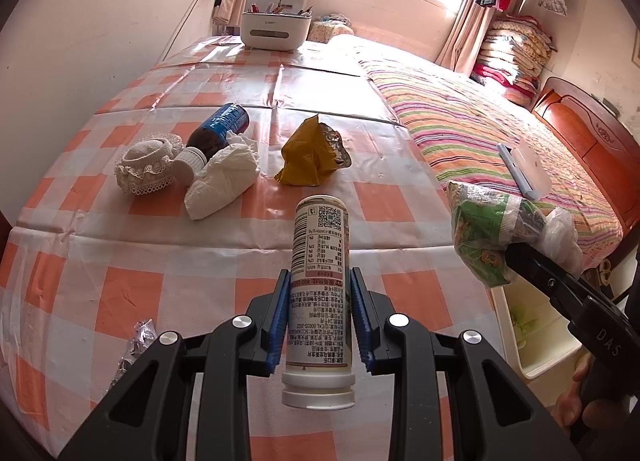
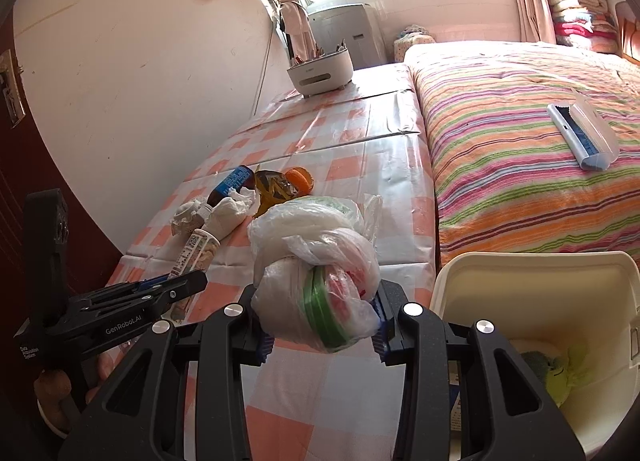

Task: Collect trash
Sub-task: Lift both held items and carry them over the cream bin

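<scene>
The left tool [image 1: 320, 317] is pinching a white labelled tube [image 1: 320, 293] by its sides above the checked bench [image 1: 120, 273], cap toward the camera. The right tool [image 2: 320, 325] is pinching a knotted plastic bag of wrappers [image 2: 316, 285], held just left of the cream bin [image 2: 500, 281] beside the bench. Beyond the tube, a yellow foil packet [image 1: 310, 153], crumpled tissue [image 1: 224, 181] and a brown bottle [image 1: 216, 133] lie on the bench.
</scene>
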The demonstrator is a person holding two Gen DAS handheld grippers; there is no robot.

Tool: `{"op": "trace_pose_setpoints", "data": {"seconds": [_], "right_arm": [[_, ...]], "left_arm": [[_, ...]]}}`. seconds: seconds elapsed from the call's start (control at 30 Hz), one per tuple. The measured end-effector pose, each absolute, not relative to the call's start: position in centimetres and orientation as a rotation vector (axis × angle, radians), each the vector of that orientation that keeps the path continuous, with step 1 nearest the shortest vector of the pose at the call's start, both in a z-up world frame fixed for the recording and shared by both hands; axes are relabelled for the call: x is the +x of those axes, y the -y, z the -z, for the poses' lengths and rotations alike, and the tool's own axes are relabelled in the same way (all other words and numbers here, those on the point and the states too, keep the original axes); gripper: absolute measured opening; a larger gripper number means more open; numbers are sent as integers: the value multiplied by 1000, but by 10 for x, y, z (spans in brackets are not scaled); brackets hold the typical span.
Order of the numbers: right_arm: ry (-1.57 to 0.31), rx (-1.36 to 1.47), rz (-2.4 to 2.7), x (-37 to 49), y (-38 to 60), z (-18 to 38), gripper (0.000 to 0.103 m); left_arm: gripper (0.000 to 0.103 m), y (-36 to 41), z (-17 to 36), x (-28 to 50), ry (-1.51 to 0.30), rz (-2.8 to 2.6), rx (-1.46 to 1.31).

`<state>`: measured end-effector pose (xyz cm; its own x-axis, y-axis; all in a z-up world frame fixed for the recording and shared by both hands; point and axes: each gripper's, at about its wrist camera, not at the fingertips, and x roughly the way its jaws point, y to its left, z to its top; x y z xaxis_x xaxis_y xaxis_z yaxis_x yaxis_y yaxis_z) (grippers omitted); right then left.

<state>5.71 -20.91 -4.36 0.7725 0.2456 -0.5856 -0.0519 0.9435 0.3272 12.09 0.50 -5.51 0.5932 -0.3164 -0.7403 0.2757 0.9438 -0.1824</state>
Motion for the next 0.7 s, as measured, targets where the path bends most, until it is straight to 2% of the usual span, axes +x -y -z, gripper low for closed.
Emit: {"op": "trace_pose_setpoints", "data": {"seconds": [0.7], "right_arm": [[-641,355,-49,34,258,45,36]], "left_arm": [[28,65,45,103,-854,507,-23]]}}
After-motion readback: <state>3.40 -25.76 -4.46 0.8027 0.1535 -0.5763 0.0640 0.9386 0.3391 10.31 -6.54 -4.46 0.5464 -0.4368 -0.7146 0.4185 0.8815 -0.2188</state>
